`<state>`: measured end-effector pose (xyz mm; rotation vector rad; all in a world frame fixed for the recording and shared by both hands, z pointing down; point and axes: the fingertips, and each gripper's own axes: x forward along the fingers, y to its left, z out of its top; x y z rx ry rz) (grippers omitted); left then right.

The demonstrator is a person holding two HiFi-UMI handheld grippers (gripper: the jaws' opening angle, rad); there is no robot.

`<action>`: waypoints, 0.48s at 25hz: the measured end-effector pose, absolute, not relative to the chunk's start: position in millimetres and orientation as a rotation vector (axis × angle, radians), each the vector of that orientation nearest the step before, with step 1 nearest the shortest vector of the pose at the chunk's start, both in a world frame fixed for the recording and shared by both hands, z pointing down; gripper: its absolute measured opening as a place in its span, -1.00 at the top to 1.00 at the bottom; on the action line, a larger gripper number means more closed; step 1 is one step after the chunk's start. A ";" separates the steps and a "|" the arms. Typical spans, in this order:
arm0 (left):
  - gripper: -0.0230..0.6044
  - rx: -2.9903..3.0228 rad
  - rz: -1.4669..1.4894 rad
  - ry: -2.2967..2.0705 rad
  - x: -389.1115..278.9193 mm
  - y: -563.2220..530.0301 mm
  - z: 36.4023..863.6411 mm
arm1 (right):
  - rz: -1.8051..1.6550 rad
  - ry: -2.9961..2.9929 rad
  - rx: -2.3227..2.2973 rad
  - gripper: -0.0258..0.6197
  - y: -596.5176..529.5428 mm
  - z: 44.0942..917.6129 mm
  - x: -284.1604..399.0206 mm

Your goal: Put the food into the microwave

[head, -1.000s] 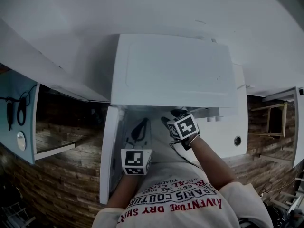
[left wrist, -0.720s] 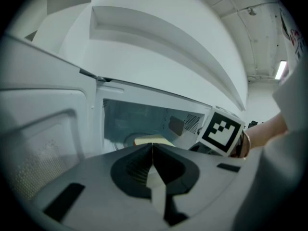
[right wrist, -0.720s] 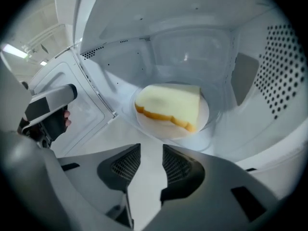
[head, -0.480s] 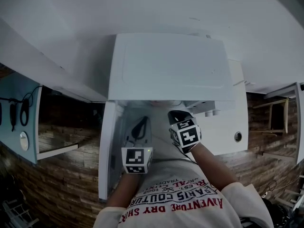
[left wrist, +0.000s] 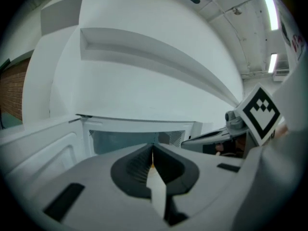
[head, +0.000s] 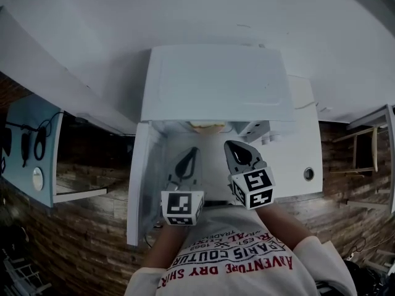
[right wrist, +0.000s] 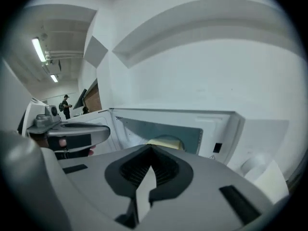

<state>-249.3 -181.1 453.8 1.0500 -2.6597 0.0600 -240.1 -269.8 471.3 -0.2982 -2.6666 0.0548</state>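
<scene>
Head view: the microwave (head: 213,85) stands open with its door (head: 141,184) swung left. Inside lies 1 pale yellow food (head: 207,126), flat; we cannot tell its long axis. In front of the microwave, the left gripper (head: 192,151) has its jaws together and empty. The right gripper (head: 229,145) jaws are closing, tips meeting on nothing.

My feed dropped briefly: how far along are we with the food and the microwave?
Done: the food sits inside the microwave. In hand: nothing; the left gripper and right gripper are both shut and empty, outside the opening. Left: the door stands open, so probably closing it.
</scene>
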 end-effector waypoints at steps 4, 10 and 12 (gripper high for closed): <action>0.90 1.059 0.074 -2.726 -247.0 -186.4 432.5 | 0.056 -2.758 -0.295 0.88 -278.1 441.2 -234.5; 0.90 1.069 0.074 -2.789 -241.6 -192.4 409.8 | 0.029 -2.848 -0.276 0.88 -289.2 412.3 -226.9; 0.90 1.063 0.075 -2.799 -241.5 -193.0 407.1 | 0.046 -2.858 -0.267 0.89 -292.3 410.2 -224.8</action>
